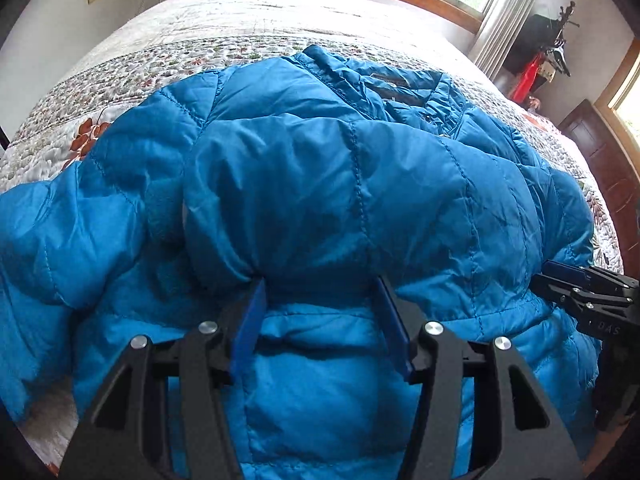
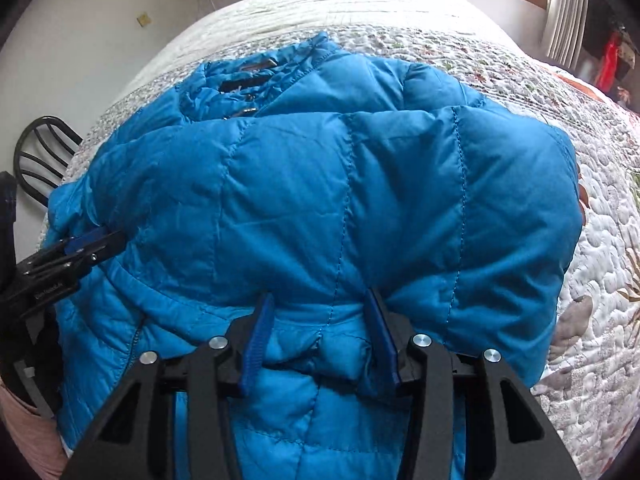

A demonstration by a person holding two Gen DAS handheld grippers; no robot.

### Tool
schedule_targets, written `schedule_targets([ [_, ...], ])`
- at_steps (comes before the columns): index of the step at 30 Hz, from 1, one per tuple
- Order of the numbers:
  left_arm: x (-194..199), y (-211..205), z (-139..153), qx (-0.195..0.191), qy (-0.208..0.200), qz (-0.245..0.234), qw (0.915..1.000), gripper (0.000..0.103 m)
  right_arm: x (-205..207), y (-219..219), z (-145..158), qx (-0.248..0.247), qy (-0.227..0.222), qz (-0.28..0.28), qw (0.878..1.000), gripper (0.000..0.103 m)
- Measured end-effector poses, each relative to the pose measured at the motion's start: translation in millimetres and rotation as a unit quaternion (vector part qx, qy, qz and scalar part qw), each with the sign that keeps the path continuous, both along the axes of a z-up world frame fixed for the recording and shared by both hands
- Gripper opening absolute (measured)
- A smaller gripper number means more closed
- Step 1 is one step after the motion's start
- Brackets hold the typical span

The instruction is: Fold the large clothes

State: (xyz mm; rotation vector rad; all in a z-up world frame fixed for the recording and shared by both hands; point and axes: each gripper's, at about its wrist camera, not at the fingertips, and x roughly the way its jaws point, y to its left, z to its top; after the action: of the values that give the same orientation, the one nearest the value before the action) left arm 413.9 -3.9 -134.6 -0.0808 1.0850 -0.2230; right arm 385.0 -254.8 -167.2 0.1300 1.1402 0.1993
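A puffy blue quilted jacket (image 1: 320, 168) (image 2: 340, 184) lies on the bed, collar at the far end, with its near part doubled over itself. My left gripper (image 1: 320, 280) (image 2: 108, 240) stands at the near hem with its jaws apart. A loose roll of jacket lies between the blue pads (image 1: 250, 320) without being squeezed. Further right on the same hem, my right gripper (image 2: 319, 294) (image 1: 544, 274) has a puckered fold of the jacket pinched between its pads (image 2: 258, 344). The folded-over layer bulges over both pairs of fingertips.
A white floral quilt (image 1: 200, 60) (image 2: 600, 240) covers the bed around the jacket. A black chair back (image 2: 40, 148) stands off the left edge. Dark wooden furniture (image 1: 600, 160) and a red hanging item (image 1: 528, 76) stand at right. A pink sleeve (image 2: 24, 440) shows bottom left.
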Motion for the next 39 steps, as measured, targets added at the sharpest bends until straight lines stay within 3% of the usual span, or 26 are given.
schedule_targets([
  [8,2,2,1,-0.013,-0.003,0.012,0.9998,0.054,1,-1,4,-0.001,-0.006,0.0,1.0,0.048],
  [11,-7,9,15,-0.018,-0.006,0.029,0.9994,0.054,-10,-6,21,0.022,-0.016,-0.008,1.0,0.048],
  [13,-24,22,34,-0.043,-0.021,0.041,0.998,0.061,-25,-10,39,0.025,-0.046,-0.005,0.999,0.052],
  [15,-48,46,54,-0.059,-0.049,0.06,0.9953,0.086,-34,-15,50,0.029,-0.06,-0.005,0.998,0.058],
  [17,-74,78,67,-0.052,-0.076,0.088,0.9919,0.087,-36,-22,55,0.038,-0.057,-0.004,0.998,0.058],
  [19,-97,119,70,-0.051,-0.076,0.128,0.9875,0.089,-35,-27,54,0.026,-0.044,-0.01,0.999,0.058],
  [22,-129,188,56,-0.031,-0.043,0.22,0.9741,0.089,-31,-35,51,0.0,-0.039,-0.02,0.999,0.058],
  [25,-161,249,38,-0.006,-0.02,0.312,0.9497,0.089,-27,-41,43,-0.007,-0.033,-0.023,0.999,0.058],
  [28,-181,290,25,-0.025,-0.009,0.372,0.9278,0.088,-22,-41,33,-0.011,-0.029,-0.021,0.999,0.058],
  [32,-186,323,8,-0.106,-0.005,0.401,0.91,0.088,-19,-40,29,-0.014,-0.031,-0.015,0.999,0.058],
  [35,-177,332,2,-0.126,-0.013,0.419,0.8993,0.088,-18,-45,29,-0.005,-0.031,-0.012,0.999,0.057],
  [39,-164,341,3,-0.125,-0.014,0.427,0.8955,0.085,-15,-49,26,0.005,-0.027,-0.009,1.0,0.057],
])
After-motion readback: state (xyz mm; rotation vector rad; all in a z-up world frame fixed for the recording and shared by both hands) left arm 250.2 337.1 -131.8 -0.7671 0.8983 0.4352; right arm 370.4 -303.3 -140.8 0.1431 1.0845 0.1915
